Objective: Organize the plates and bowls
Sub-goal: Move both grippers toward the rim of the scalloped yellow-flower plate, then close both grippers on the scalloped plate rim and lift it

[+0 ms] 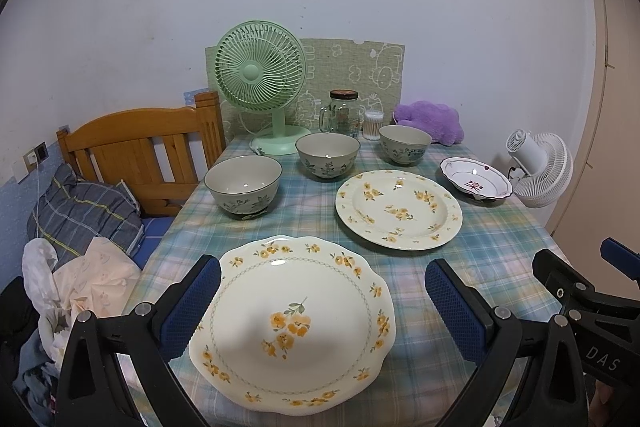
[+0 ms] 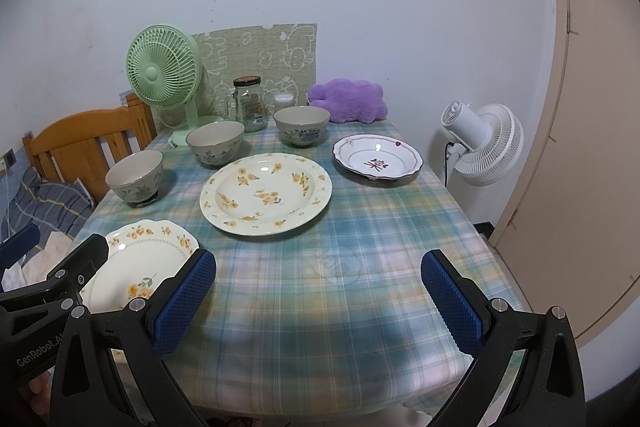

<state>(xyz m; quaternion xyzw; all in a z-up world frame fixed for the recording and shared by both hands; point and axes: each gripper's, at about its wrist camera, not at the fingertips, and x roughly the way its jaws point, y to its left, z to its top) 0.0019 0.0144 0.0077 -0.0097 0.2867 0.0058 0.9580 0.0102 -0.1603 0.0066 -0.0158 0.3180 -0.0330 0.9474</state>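
Plates and bowls are spread over a table covered with a blue-green plaid cloth. The left gripper is held wide open, nothing clasped; between and just beyond its blue pads lies a scalloped cream plate with yellow flowers. Whether the pads touch its rim cannot be told. The right gripper is likewise spread fully, empty, above bare cloth, with the scalloped plate just beside its left finger.

Three plates are counted: the scalloped one, a round cream plate with yellow flowers ahead of the right gripper, and a white shallow dish with a dark red flower and rim line farther ahead to the right. Three grey-green ceramic bowls with leaf patterns are counted: one ahead-left, one in the middle, one farther right. All stand apart from each other.

Behind them stand a green desk fan and a lidded glass jar.
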